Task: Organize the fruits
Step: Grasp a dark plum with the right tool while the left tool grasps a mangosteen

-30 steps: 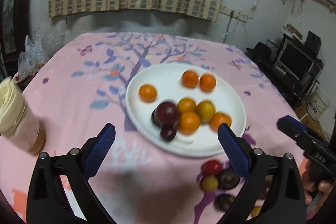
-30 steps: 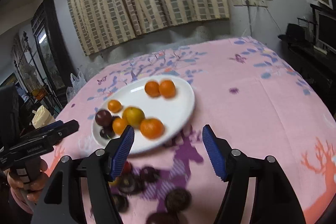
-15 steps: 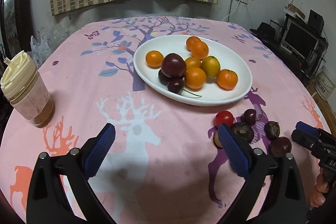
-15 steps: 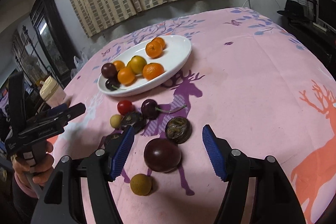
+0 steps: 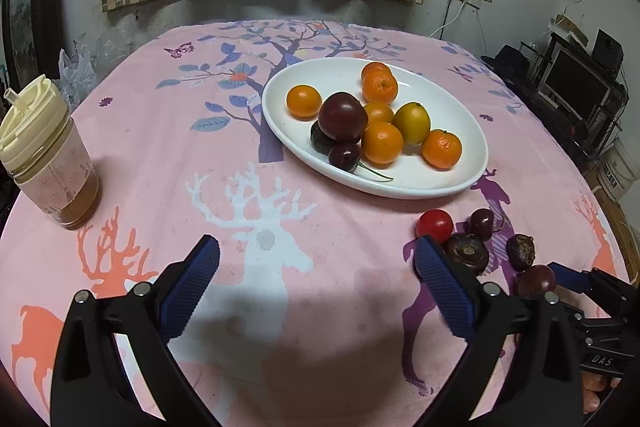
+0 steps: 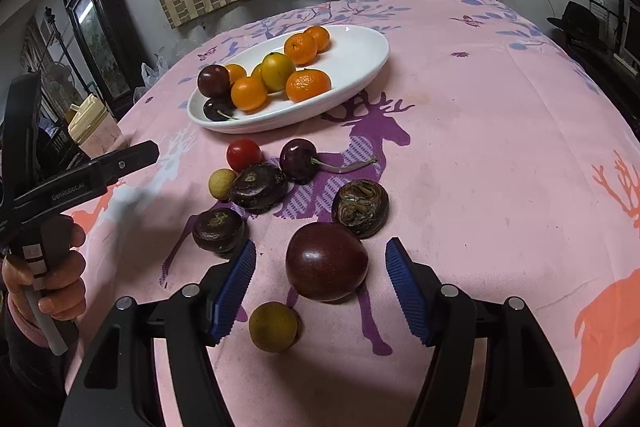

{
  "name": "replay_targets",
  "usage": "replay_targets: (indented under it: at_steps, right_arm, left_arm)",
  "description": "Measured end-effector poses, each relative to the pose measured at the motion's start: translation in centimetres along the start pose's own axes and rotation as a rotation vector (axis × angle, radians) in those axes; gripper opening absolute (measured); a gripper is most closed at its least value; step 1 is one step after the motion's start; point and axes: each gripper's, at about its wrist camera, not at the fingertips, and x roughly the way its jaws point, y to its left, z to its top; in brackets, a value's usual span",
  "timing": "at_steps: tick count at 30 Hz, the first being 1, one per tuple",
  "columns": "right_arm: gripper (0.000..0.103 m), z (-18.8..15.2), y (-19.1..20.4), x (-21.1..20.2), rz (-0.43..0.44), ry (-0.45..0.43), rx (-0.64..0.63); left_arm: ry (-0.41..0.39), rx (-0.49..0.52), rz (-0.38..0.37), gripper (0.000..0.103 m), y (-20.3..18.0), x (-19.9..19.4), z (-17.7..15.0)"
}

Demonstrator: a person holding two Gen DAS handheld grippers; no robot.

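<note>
A white oval plate holds several oranges, a yellow citrus, a dark plum and a cherry. Loose fruit lies on the pink cloth in front of it: a red tomato, a cherry, dark round fruits and two small yellow fruits. My right gripper is open, its jaws either side of a large dark plum on the cloth, not touching it. My left gripper is open and empty above bare cloth, left of the loose fruit.
A lidded cup with brown drink stands at the table's left edge. The round table's edge falls away at the right, with shelves and a monitor beyond. A curtained wall lies behind the table.
Both grippers have pulled back and lowered, so the plate looks farther away. The loose fruits and the large plum now lie close before the right gripper's open jaws.
</note>
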Motion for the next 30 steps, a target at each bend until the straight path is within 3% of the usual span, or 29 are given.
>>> replay_targets:
  at_steps: [7,11,17,20,25,30]
  right_arm:
    - [0.056,0.0,-0.3,0.7,0.003,0.033,0.011]
    - [0.041,0.0,-0.8,0.8,0.022,0.042,0.042]
    - [0.04,0.0,-1.1,0.7,0.041,0.033,0.062]
    - [0.04,0.2,-1.8,0.4,0.064,0.013,0.107]
    - [0.04,0.3,-2.9,-0.1,0.063,-0.016,0.165]
    - [0.04,0.3,-3.1,-0.3,0.062,-0.023,0.175]
  left_arm:
    - [0.005,0.006,-0.001,0.096,0.0,0.0,0.0]
    - [0.008,0.007,-0.001,0.096,0.0,0.1,0.0]
    - [0.03,0.034,-0.005,0.096,-0.5,0.6,-0.4]
    - [0.015,0.085,-0.051,0.096,-1.7,0.0,-0.9]
    - [0.014,0.277,-0.2,0.096,-5.8,-1.0,-2.7]
    - [0.033,0.396,-0.225,0.069,-8.5,-0.7,-4.5]
